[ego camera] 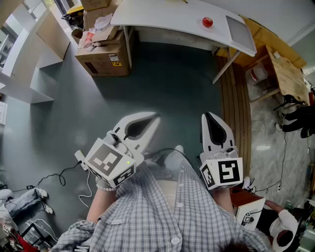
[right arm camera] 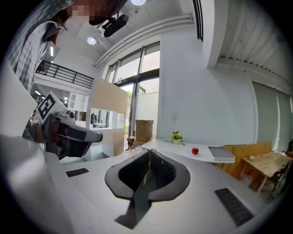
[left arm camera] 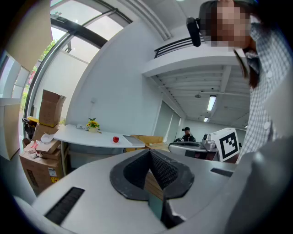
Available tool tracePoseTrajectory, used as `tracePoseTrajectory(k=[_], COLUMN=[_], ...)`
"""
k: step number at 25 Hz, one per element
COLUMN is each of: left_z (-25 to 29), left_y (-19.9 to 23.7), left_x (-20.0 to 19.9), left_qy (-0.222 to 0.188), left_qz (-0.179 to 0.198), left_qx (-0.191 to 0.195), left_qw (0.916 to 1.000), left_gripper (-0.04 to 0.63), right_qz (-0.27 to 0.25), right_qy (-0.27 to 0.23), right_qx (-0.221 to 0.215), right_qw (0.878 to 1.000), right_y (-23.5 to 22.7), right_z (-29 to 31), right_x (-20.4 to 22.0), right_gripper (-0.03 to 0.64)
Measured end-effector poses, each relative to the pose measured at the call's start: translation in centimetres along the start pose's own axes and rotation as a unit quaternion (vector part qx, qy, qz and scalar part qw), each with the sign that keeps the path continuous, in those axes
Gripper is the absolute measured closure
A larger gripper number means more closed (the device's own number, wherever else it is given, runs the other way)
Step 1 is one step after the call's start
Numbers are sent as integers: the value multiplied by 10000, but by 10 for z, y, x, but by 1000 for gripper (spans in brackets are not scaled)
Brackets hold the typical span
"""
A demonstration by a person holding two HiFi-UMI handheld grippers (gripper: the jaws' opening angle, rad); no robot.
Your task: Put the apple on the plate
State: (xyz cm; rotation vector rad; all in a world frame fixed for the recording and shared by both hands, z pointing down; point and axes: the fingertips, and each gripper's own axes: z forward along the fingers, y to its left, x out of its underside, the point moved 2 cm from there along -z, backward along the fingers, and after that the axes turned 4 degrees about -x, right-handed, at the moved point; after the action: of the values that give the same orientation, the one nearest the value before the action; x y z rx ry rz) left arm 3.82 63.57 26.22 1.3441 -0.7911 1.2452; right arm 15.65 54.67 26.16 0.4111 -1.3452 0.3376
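- Upper left: cardboard boxes [ego camera: 106, 54] carry a yellow label, its print too small to read.
- Lower centre: left gripper [ego camera: 153, 118] is held near level, jaws closed together and empty.
- Beside it: right gripper [ego camera: 207, 114] is held the same way, jaws together and empty.
- Top, right of centre: apple [ego camera: 207, 22] sits on the white table [ego camera: 162, 15], well apart from both grippers.

Your head cam looks steeply down at the left gripper [ego camera: 155, 117] and right gripper [ego camera: 207, 114] up close, with the table [ego camera: 167, 17] well off at the top. Each gripper cam sits right behind its own jaws, facing about level toward that same table. All three catch the apple [ego camera: 207, 21].
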Motion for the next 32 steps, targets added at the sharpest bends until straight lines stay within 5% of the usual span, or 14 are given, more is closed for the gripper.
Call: tracePoseTrajectory(k=[32], left_z=[-55], left_y=[14], left_x=[-1], left_qy=[-234], left_qz=[-8], left_qx=[79], left_qw=[9997], left_gripper=[586], right_qz=[-107], right_qy=[6], right_qx=[184], right_qw=[9998], right_y=[54], right_z=[-1], right_x=[-13], right_gripper=[588])
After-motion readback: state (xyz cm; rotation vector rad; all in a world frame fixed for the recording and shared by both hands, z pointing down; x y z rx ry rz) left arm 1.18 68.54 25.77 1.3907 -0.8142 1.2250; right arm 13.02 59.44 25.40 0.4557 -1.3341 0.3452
